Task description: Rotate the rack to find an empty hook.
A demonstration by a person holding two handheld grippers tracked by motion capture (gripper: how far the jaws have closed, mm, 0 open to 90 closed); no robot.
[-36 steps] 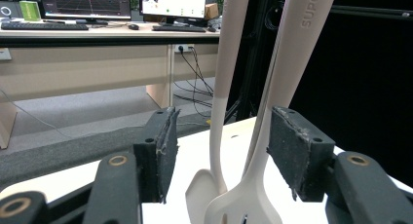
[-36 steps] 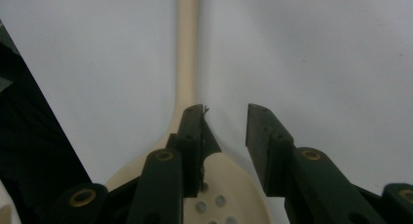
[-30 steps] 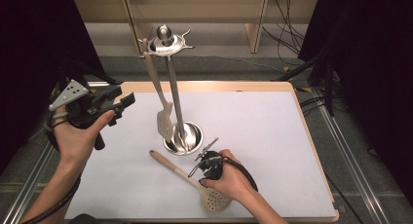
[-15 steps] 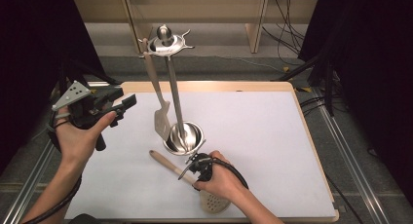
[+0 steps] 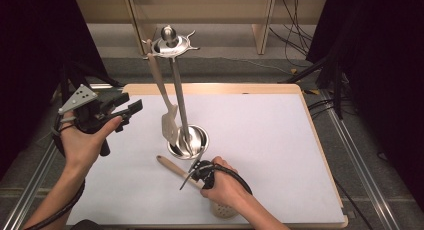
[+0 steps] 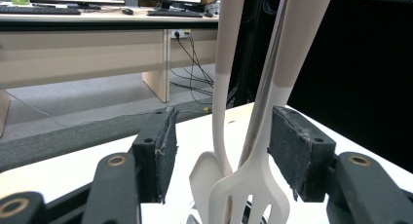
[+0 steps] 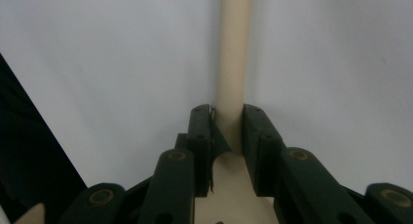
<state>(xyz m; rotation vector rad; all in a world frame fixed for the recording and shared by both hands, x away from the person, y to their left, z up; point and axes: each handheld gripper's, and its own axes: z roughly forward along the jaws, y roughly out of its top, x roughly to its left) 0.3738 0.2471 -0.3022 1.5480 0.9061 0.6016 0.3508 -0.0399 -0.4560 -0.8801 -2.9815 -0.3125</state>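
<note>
A beige wooden-handled skimmer [image 5: 169,164] lies on the white table top, its handle pointing up-left. My right gripper [image 5: 196,173] sits low over that handle; its jaws have just been closing with the handle between them. In the right gripper view the right gripper [image 7: 229,124] has both pads pressed on the handle [image 7: 234,48]. My left gripper [image 5: 131,114] hangs open in the air at the left, aimed at the steel utensil stand [image 5: 178,100]. A pale slotted turner [image 5: 169,124] hangs from the stand. The left gripper view shows the left gripper [image 6: 226,134], with that turner [image 6: 249,185] and a second pale utensil [image 6: 205,174] beyond its jaws.
The stand's round base [image 5: 198,138] rests near the middle of the white top [image 5: 270,140], just above my right hand. A wooden rim [image 5: 320,140] borders the table. Desks and cables lie beyond the far edge.
The right gripper has slid down-left along the table to the skimmer's handle and its jaws have closed on it. The left hand and gripper have stayed put.
</note>
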